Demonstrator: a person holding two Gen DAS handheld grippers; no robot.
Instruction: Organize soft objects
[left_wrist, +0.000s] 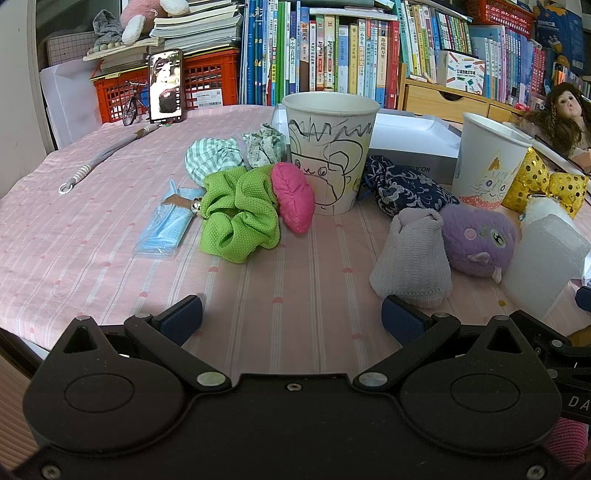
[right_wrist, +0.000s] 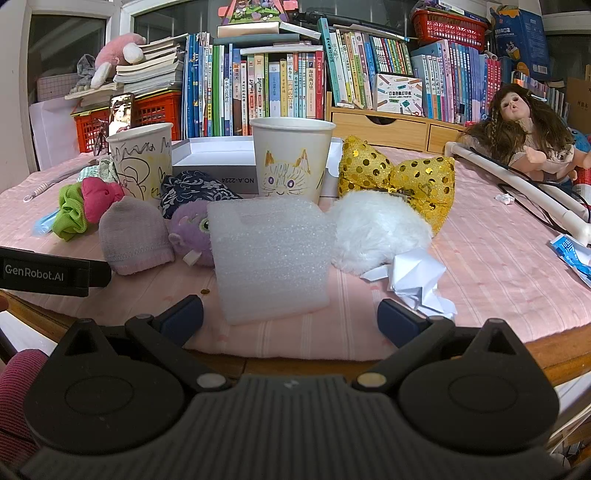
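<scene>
Green scrunchie (left_wrist: 239, 218) | ruffled, textured | touching pink cushion (left_wrist: 293, 196)

Left tool (left_wrist: 291, 314) agape, empty; right tool (right_wrist: 290, 314) agape, empty.

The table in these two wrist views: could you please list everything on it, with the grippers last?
paper cups: 2, white with drawings, centre
scrunchie: 1, green, left of cups
pink cushion: 1, against left cup
navy pouch: 1, between cups
knit hat: 1, pale grey
plush toy: 1, purple
foam block: 1, white, front
fluffy ball: 1, white
sequin bow: 1, gold
doll: 1, far right
left gripper: open
right gripper: open
</scene>
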